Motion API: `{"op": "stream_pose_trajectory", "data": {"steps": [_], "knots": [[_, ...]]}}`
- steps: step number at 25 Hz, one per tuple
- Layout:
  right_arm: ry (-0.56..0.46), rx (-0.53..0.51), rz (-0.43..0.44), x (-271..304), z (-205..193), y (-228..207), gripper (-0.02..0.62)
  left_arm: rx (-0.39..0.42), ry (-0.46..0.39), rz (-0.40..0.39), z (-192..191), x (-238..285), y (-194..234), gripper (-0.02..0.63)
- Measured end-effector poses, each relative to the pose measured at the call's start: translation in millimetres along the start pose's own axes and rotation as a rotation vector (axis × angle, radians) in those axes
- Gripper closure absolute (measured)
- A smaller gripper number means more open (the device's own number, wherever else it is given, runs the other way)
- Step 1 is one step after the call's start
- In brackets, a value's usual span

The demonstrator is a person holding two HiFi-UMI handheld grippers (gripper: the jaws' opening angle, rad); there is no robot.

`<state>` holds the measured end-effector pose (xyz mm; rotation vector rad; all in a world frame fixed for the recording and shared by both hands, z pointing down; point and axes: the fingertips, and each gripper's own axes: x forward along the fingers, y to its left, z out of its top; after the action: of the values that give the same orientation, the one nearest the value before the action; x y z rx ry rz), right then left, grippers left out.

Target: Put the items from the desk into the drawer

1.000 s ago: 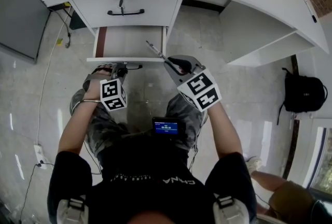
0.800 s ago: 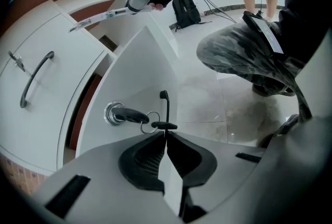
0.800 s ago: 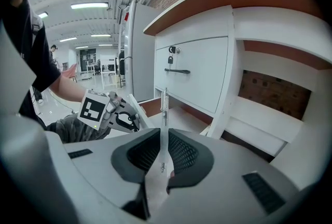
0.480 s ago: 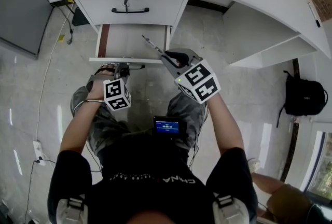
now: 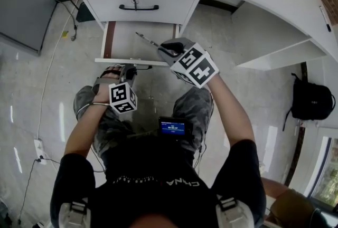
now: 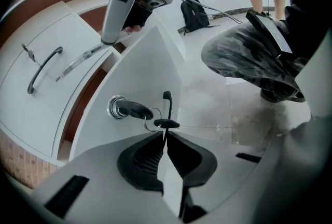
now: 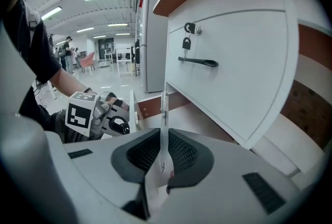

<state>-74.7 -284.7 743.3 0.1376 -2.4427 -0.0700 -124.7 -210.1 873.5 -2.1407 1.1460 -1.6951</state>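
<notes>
Pen (image 5: 147, 40) sat gripped in your right gripper (image 5: 161, 48) – its long axis running out ahead of the jaws, over the open drawer (image 5: 124, 42) near its right edge; your left gripper (image 5: 128, 69) was clenched on the drawer handle (image 5: 142, 67).

The slim clear pen (image 7: 163, 109) stood clamped between the closed pads of the right claw (image 7: 164, 137), running straight out past its tips over the open white drawer (image 5: 124, 42), whose bare floor lay just below and whose front handle (image 6: 167, 97) sat pinched in the left claw (image 6: 165, 137).
</notes>
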Motion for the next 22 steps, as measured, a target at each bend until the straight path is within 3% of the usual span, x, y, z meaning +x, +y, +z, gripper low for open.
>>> {"op": "stream_pose_trajectory", "data": {"steps": [10,16,22], "knots": [[0.245,-0.126,0.192,78,-2,-9,0.541,-0.011,-0.026,0.003,-1,1,1,0.581],[0.372,-0.167,0.221,108,-20,-8,0.541,-0.003,-0.032,-0.001,-2,1,0,0.581],[0.436,-0.192,0.233,129,-39,-2,0.541,0.003,-0.034,0.0,-1,1,1,0.581]]}}
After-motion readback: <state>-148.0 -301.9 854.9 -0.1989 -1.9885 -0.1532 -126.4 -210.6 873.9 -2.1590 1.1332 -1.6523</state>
